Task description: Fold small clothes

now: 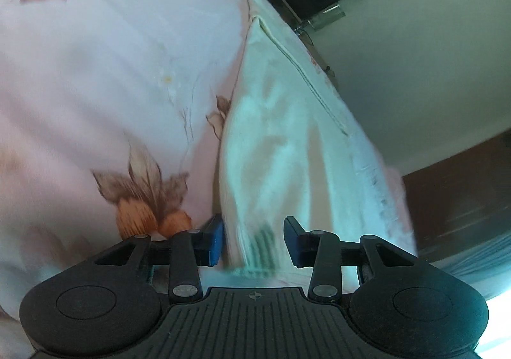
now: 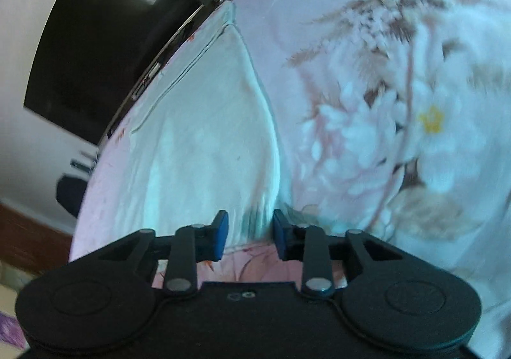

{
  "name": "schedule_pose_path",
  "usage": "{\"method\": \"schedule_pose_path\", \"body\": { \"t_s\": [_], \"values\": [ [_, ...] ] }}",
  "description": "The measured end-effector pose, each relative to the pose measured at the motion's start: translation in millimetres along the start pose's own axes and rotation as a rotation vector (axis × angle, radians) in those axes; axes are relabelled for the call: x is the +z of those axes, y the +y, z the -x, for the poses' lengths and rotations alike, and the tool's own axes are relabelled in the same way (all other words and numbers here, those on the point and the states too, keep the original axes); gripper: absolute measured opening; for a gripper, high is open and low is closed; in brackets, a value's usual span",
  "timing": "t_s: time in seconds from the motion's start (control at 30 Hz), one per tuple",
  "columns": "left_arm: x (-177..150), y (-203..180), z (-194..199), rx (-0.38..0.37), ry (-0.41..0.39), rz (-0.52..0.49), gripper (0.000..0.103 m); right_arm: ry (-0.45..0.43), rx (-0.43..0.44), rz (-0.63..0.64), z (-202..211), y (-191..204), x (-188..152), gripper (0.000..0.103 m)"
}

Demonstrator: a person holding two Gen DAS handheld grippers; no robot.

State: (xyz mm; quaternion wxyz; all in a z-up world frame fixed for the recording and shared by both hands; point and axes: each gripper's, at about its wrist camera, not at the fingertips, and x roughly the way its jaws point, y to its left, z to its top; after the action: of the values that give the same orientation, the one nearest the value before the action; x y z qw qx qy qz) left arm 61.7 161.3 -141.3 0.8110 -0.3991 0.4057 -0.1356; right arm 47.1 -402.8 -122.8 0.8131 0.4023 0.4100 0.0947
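While one pale garment (image 1: pixel 287 135) lies on the floral bedsheet (image 1: pixel 95 87), two tongs straddle its edge. Left tongs (image 1: pixel 254 239) and right tongs (image 2: pixel 250 236) stand narrowed, pads not visibly pressing.

A small pale garment (image 1: pixel 281 141), white with a mint-green cast, lies spread flat on the pink floral bedsheet (image 1: pixel 95 87), close to the sheet's far edge. A raised seam runs along the side nearest that edge. Its near end narrows to a hem with dark green stripes (image 1: pixel 262 244). The right wrist view shows the same cloth (image 2: pixel 204 148), its thick rounded edge curving against the sheet's flower print.
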Motion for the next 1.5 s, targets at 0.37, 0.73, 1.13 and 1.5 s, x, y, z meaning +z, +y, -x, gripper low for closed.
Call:
{"method": "schedule_pose_path", "body": {
  "t_s": [0.37,0.73,1.13,1.5],
  "values": [
    [20.8,-4.8,-21.8,-0.001,-0.010,-0.036,0.040,-0.001,0.043,-0.080,-27.5,-11.0,32.7,0.017],
    [42.1,-9.2,14.6,0.010,-0.137,-0.141,0.002,-0.060,0.056,0.219,0.1,48.5,39.1,0.004],
    [69.3,-49.9,23.4,-0.014,-0.189,-0.230,0.002,-0.079,0.019,0.318,-13.3,60.1,53.0,0.004],
    [160.8,-118.7,11.0,-0.052,-0.299,-0.347,0.002,-0.209,0.084,0.512,-13.1,139.3,144.4,0.004]
  ]
}}
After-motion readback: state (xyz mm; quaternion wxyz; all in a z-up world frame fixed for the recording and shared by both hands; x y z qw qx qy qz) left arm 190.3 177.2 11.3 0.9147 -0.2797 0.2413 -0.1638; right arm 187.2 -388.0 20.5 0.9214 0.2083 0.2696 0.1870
